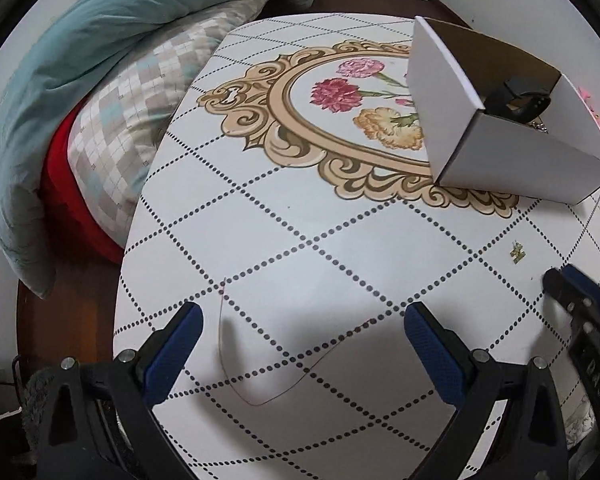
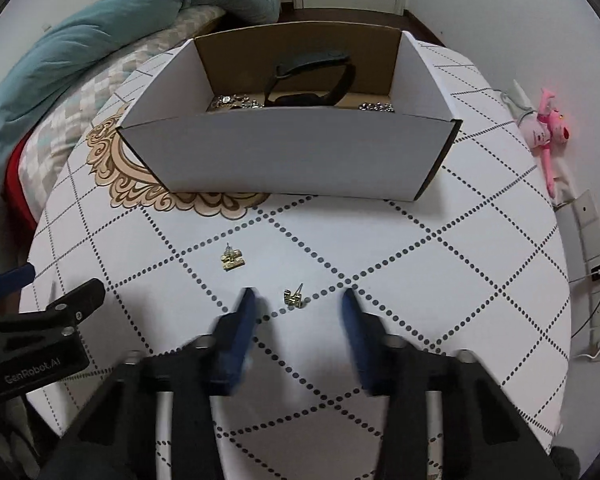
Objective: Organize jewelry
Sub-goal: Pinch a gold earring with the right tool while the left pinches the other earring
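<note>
Nearest in the right wrist view are the right tongs (image 2: 298, 300), spread wide and holding nothing, low over the counter (image 2: 440, 280). Between their blue tips, a little nearer the left one, lies a small gold earring (image 2: 293, 298) with its post sticking up and to the right; the short body lies roughly across the gap, so closing on it looks like the next move, and the right hand is clearly the nearer one for it. Motion blur on the tips makes it hard to say whether they touch the counter. A second gold earring (image 2: 232, 260), blocky and studded, lies just beyond and to the left, apart from the first and outside the tongs' span. The left tongs (image 1: 304, 340) are also wide open and empty, hovering over bare patterned counter at the near left edge, with only a thin hair-like strand (image 1: 236, 360) curling on the surface between their tips; from that side the far earring shows as a tiny gold speck well off to the right. Farther back stands a white cardboard box (image 2: 292, 156) with a brown inside, open on top, already holding a black watch (image 2: 312, 80) and some silvery chain pieces (image 2: 236, 102). Beyond the counter lie a bed with a teal blanket (image 2: 100, 40) and, off the right edge, a pink plush toy (image 2: 552, 128).
</note>
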Demonstrator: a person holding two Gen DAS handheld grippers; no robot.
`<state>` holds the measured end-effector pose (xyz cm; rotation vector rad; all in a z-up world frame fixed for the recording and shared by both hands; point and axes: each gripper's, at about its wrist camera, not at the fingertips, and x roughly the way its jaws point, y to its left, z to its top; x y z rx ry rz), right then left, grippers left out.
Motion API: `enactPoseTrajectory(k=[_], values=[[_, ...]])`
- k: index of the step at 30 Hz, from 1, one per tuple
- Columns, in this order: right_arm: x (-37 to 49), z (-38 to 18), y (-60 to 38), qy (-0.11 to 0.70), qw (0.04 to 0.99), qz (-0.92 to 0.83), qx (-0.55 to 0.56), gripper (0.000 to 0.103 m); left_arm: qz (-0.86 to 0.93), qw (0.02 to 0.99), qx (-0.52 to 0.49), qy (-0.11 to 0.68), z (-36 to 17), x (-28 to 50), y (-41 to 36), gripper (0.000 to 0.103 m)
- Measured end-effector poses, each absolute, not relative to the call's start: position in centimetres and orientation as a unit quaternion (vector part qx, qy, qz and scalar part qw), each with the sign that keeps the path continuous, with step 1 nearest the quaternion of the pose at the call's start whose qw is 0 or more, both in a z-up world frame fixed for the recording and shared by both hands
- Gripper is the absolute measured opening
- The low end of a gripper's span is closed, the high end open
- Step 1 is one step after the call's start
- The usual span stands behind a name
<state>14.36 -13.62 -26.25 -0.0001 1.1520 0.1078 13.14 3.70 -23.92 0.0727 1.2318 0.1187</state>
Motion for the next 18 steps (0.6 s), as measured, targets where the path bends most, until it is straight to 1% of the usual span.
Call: enactPoseTrajectory(k=[1,6,11,13,14,16,17,18], values=[[14.4,-26.2,-13.8,0.543,0.838,0.053,0.006,0.009,0.054,0.815,0.035,0.576,-23.9,13.4,3.7,0.102],[14.2,-25.7,-15.7,0.533,0.844,0.051,0.031,0.009,0.018,0.827,0.033,0.56,-23.2,13.9,1.4,0.102],[13.9,-24.8,-19.7,0.524,0.849,0.022,0.059,0.009,-0.045,0.832,0.02,0.552,-23.0,14.6,-3.1,0.102],[13.6,-24.7,-21.2,0.522,0.85,0.009,0.066,0.009,-0.055,0.83,0.022,0.555,-23.6,15.1,-4.7,0.093],[13.6,-24.7,-22.0,0.521,0.851,0.002,0.071,0.009,-0.061,0.828,0.022,0.558,-24.0,15.3,-5.5,0.091],[13.5,-24.8,-23.1,0.523,0.849,-0.008,0.078,0.009,-0.061,0.826,0.028,0.56,-24.5,15.6,-6.5,0.078],[13.5,-24.9,-23.7,0.523,0.848,-0.012,0.082,0.009,-0.062,0.826,0.03,0.56,-24.8,15.6,-7.0,0.076],[13.4,-25.0,-24.3,0.524,0.847,-0.016,0.084,0.009,-0.062,0.827,0.03,0.559,-24.9,15.5,-7.2,0.071]])
